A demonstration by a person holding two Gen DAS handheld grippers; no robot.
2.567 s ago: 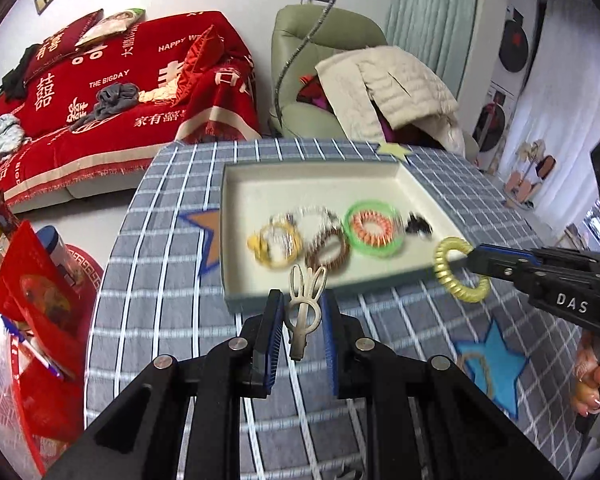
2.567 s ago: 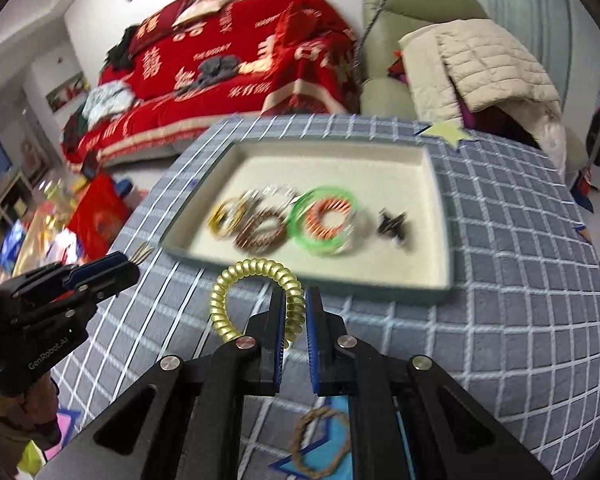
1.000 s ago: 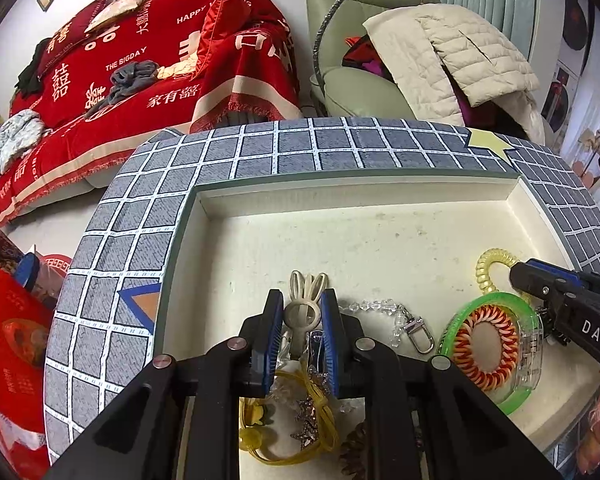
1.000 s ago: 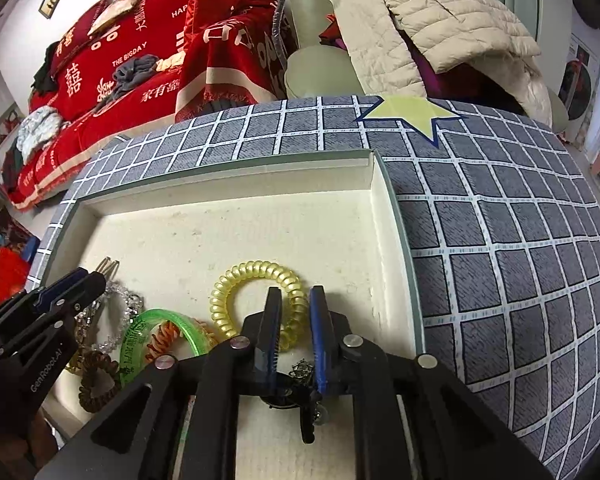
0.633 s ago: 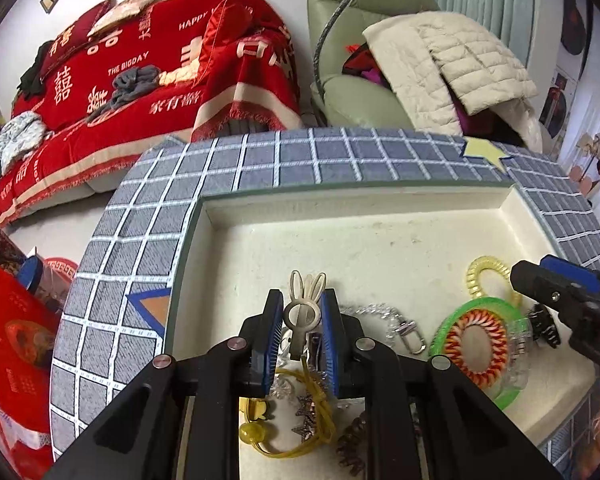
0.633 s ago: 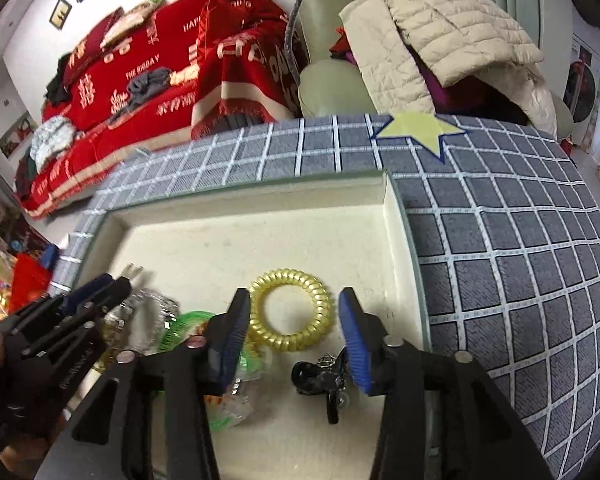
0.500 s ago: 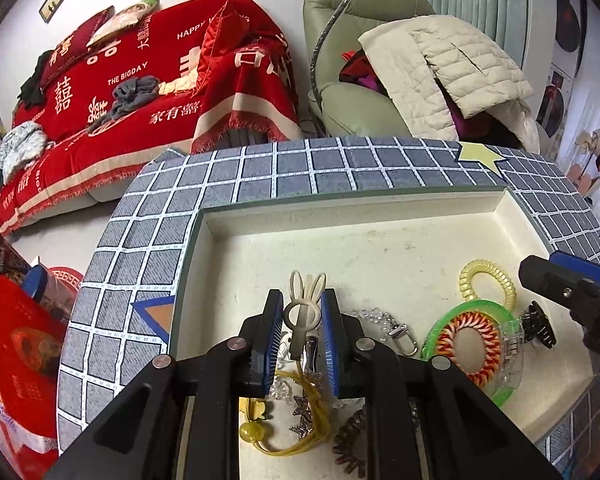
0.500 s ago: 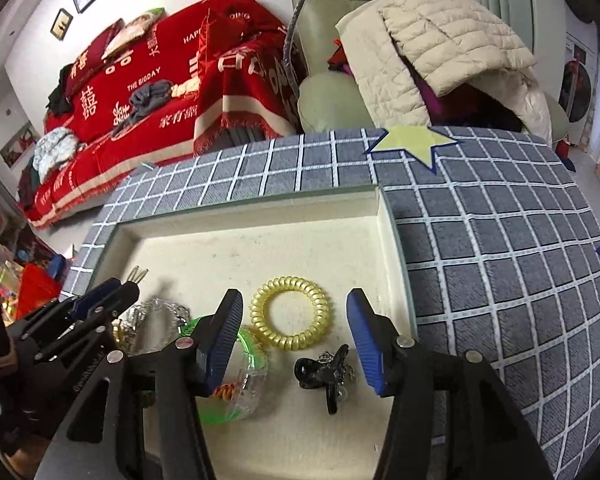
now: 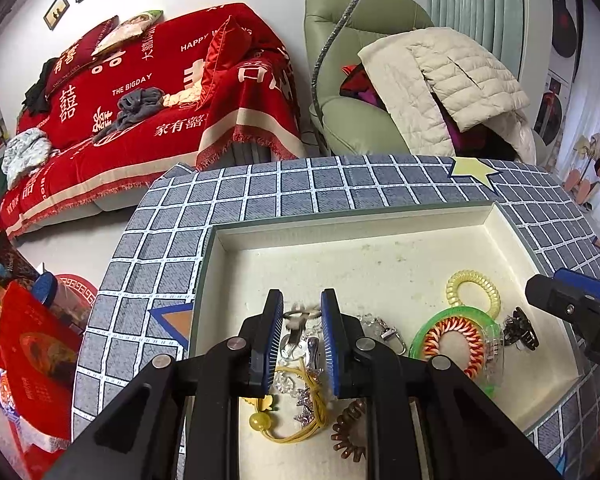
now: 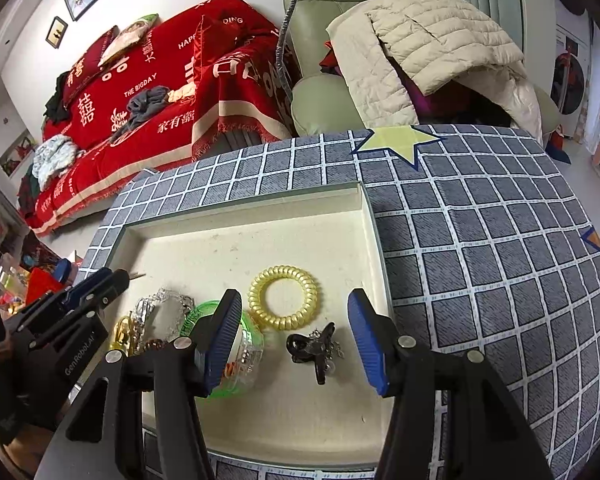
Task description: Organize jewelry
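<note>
Our right gripper has just opened; nothing between its jaws. The yellow spiral coil hair tie lies flat in the shallow cream tray on the grey checked bench, beside the black claw clip. Our left gripper is clamped on a blurred pale rabbit-eared hair clip, above the tray.

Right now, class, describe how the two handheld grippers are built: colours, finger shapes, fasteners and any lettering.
Both are black plastic tools. The left gripper and right gripper each have two angular arms ending in ribbed blue pads, with round silver screws at the joints. Seen from the right wrist camera, the left gripper's side bears white "GenRoboLAI"-style lettering.
</note>
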